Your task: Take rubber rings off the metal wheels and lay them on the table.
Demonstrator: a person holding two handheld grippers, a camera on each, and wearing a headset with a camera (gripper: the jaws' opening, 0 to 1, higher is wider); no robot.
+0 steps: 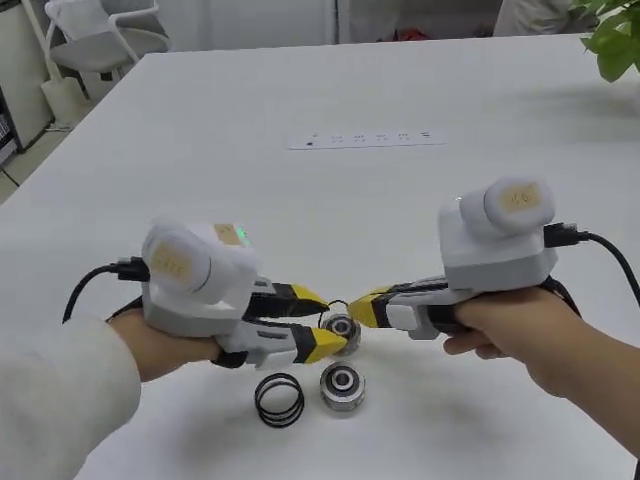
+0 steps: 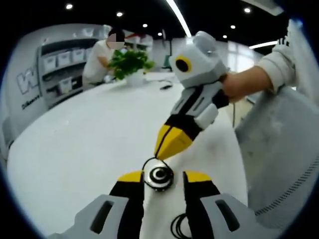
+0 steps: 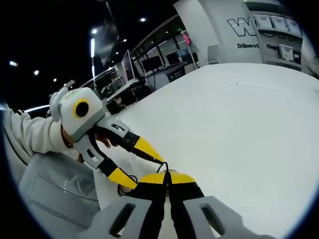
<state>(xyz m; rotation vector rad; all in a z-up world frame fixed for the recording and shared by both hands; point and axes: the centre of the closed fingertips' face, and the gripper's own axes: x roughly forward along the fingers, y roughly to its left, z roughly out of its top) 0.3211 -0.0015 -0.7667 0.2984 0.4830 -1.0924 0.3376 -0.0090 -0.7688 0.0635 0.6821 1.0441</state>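
Nearest on the table (image 1: pixel 420 200): a small pile of loose rings (image 1: pixel 279 398), black, lying flat. Just right of them stands a second wheel (image 1: pixel 342 387), metal, on its own, touching neither gripper.

Just behind those, the left gripper (image 1: pixel 322 320) comes in from the left. Its yellow-tipped jaws are clamped on either side of a wheel (image 1: pixel 341 327). In the left gripper view the wheel (image 2: pixel 159 177) sits squarely between the two tips, hub facing the camera.

The right gripper (image 1: pixel 360 306) comes in from the right, tip to tip with the left one. Its jaws are pinched together on a thin black rubber ring (image 1: pixel 335 304), which loops up off the top edge of the held wheel. In the right gripper view the jaws are closed with no gap, and the ring (image 3: pixel 165 167) pokes out just above them. Cannot tell whether the ring is fully clear of the wheel.

Further back, a white strip (image 1: pixel 366 138) lies flat mid-table. Beyond the far edge are a chair (image 1: pixel 100 35) on the left and plant (image 1: pixel 618 40) leaves at the right corner.
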